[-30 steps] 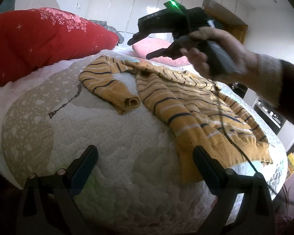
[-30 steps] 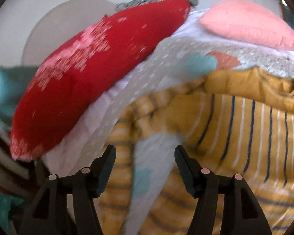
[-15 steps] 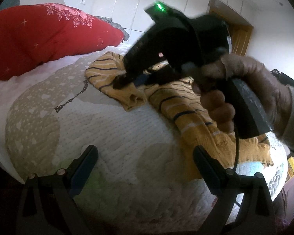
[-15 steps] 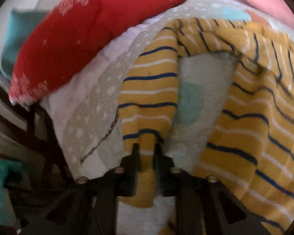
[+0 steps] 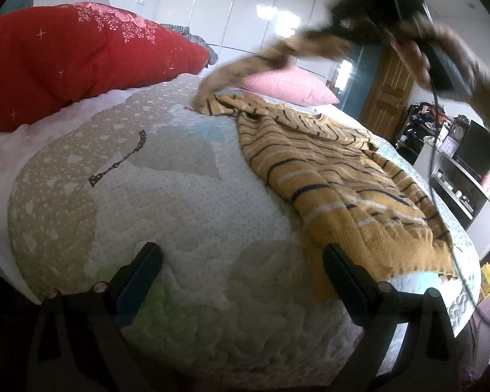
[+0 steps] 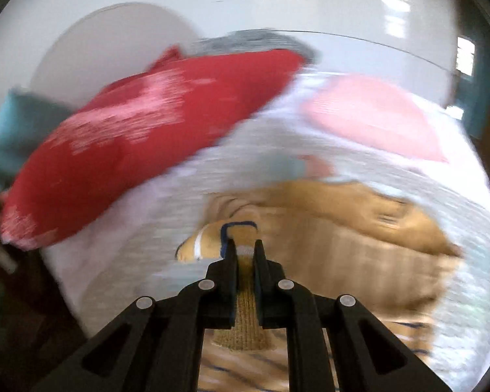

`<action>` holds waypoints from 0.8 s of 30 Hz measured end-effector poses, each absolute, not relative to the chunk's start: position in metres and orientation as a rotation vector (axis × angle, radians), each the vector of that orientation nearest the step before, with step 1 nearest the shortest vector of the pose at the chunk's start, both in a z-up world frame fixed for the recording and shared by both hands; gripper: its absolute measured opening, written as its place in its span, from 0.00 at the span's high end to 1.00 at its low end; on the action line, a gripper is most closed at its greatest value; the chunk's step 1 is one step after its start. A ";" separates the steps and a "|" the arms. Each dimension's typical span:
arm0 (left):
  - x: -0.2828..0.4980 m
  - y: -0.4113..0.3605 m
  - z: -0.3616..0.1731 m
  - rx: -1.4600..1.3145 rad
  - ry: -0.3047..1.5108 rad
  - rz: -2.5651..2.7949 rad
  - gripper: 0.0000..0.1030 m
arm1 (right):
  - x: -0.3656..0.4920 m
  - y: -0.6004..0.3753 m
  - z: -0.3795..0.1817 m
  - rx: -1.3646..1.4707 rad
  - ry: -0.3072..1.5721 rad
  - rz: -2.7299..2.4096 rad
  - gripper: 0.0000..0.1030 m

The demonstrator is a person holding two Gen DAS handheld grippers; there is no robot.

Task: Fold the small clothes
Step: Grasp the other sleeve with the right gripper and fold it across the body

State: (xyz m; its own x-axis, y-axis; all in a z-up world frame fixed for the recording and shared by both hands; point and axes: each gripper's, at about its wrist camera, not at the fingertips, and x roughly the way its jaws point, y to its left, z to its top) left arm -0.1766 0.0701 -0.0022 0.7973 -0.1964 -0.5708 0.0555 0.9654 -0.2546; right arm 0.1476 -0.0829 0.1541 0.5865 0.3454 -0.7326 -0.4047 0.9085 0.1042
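A mustard-yellow sweater with navy and white stripes lies on the quilted bed. My right gripper is shut on the sweater's sleeve cuff. In the left wrist view that sleeve is stretched up off the bed to the right gripper, high above the sweater's body. My left gripper is open and empty, low over the quilt at the near edge, just left of the sweater's hem.
A big red pillow lies at the bed's back left and a pink pillow behind the sweater. White wardrobes stand behind. A door and cluttered shelves are to the right. The bed's edge drops off near me.
The right gripper came down onto the left sleeve's cuff, shut on it, and has lifted it up and to the right over the sweater. The left gripper stayed open and almost still.
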 end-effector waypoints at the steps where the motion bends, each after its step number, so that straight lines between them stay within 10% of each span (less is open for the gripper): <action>1: -0.176 0.070 -0.002 -0.233 0.635 -0.136 0.03 | 0.157 -0.107 0.150 -0.075 0.845 0.363 0.91; 7: -0.175 0.065 -0.001 -0.230 0.633 -0.136 0.03 | 0.221 -0.225 0.101 -0.007 1.029 0.031 0.88; 12: -0.175 0.058 -0.001 -0.206 0.633 -0.127 0.03 | 0.215 -0.283 0.080 0.085 0.995 -0.114 0.51; 24: -0.178 0.036 -0.005 -0.095 0.643 -0.093 0.03 | 0.074 -0.318 0.065 -0.051 1.007 0.018 0.36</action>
